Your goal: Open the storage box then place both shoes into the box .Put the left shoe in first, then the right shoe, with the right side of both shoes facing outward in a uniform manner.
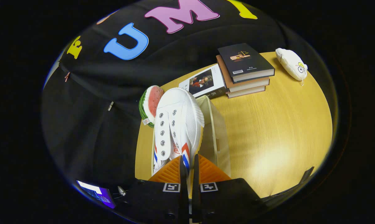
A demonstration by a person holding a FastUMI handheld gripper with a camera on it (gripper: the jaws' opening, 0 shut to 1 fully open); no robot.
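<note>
Fingers: the gripper [189, 168] is pinched nearly closed on the shoe's side wall.
Shoe [178, 124]: judged light, soft canvas; best held at collar.
Box [217, 130]: open beneath.

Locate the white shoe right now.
The white shoe is pinched between the fingers, hanging over the open storage box, with the watermelon slice toy just beyond.

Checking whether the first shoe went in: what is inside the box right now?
The held shoe, pinched by the gripper, hangs over the box and covers most of its inside. Only a bare inner wall shows; whether another shoe lies beneath cannot be seen.
</note>
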